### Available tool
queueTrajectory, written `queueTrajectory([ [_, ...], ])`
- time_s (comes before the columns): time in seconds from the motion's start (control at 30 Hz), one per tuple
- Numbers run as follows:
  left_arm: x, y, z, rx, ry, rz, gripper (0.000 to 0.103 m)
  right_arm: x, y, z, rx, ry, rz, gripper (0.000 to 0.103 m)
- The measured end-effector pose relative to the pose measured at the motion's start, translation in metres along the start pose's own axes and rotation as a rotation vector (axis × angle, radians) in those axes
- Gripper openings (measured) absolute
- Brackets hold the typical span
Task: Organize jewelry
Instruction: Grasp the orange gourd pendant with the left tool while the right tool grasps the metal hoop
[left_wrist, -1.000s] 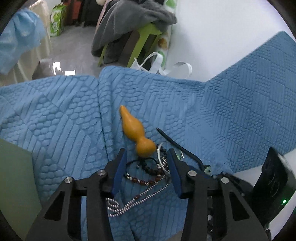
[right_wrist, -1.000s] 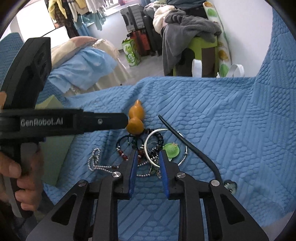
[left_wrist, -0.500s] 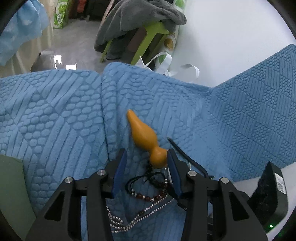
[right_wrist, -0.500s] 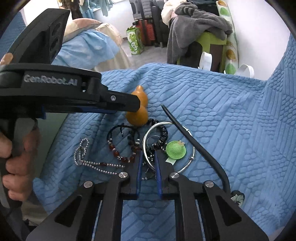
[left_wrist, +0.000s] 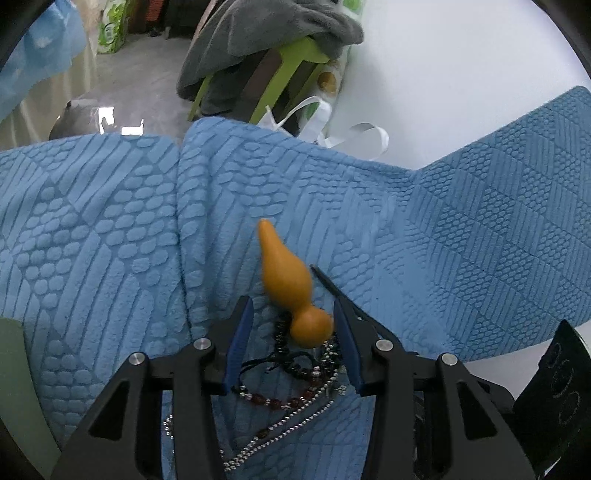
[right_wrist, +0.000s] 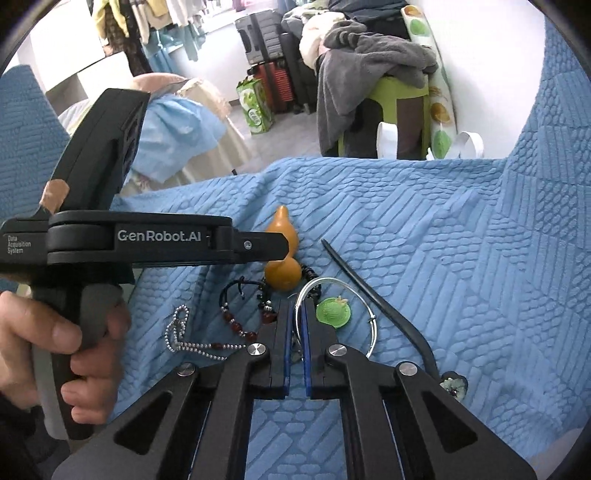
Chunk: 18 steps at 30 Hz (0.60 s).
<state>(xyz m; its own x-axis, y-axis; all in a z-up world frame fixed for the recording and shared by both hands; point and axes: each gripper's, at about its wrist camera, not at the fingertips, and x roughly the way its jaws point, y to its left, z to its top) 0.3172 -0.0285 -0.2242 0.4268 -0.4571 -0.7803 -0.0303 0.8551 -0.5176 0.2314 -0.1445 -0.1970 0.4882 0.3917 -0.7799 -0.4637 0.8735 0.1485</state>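
A jewelry pile lies on a blue textured blanket (right_wrist: 424, 229). An orange gourd (left_wrist: 286, 284) (right_wrist: 282, 262) lies at its far side. My left gripper (left_wrist: 293, 306) is open, its jaws either side of the gourd's round end. My right gripper (right_wrist: 295, 306) is shut on the silver bangle (right_wrist: 364, 306), pinching its near-left rim. A green hat charm (right_wrist: 333, 312) lies inside the bangle. A red bead bracelet (right_wrist: 236, 321), a silver ball chain (right_wrist: 184, 338) and a black hair stick (right_wrist: 376, 295) lie around.
A green pad (left_wrist: 22, 387) lies at the blanket's left. Beyond the blanket edge stand a green stool with grey clothes (right_wrist: 373, 70), suitcases (right_wrist: 273, 81) and a white wall (left_wrist: 461, 74).
My left gripper has moved forward from over the beads until its jaws flank the gourd. My right gripper has narrowed and closed on the bangle's rim.
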Motion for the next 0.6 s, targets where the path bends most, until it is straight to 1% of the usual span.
queueTrajectory([
  [0.13,0.003,-0.010,0.000,0.037,-0.009,0.017,0.046,-0.007,-0.002,0.000,0.025,-0.007,-0.007,0.003],
  [0.33,0.017,-0.014,-0.006,0.074,0.024,0.064,0.045,-0.011,-0.011,-0.002,0.070,-0.011,-0.008,0.003],
  [0.4,0.018,-0.017,-0.008,0.102,0.010,0.080,0.042,-0.012,-0.014,-0.002,0.081,-0.015,-0.007,0.003],
  [0.43,0.019,-0.017,-0.009,0.109,0.007,0.088,0.036,-0.013,-0.014,-0.002,0.085,-0.016,-0.008,0.003],
  [0.53,0.018,-0.016,-0.010,0.107,-0.005,0.087,0.032,-0.015,-0.016,-0.002,0.093,-0.018,-0.009,0.003],
  [0.57,0.017,-0.017,-0.010,0.112,-0.011,0.092,0.027,-0.016,-0.016,-0.002,0.094,-0.020,-0.012,0.003],
  [0.6,0.015,-0.018,-0.011,0.121,-0.017,0.100,0.027,-0.017,-0.016,-0.002,0.095,-0.022,-0.015,0.003],
])
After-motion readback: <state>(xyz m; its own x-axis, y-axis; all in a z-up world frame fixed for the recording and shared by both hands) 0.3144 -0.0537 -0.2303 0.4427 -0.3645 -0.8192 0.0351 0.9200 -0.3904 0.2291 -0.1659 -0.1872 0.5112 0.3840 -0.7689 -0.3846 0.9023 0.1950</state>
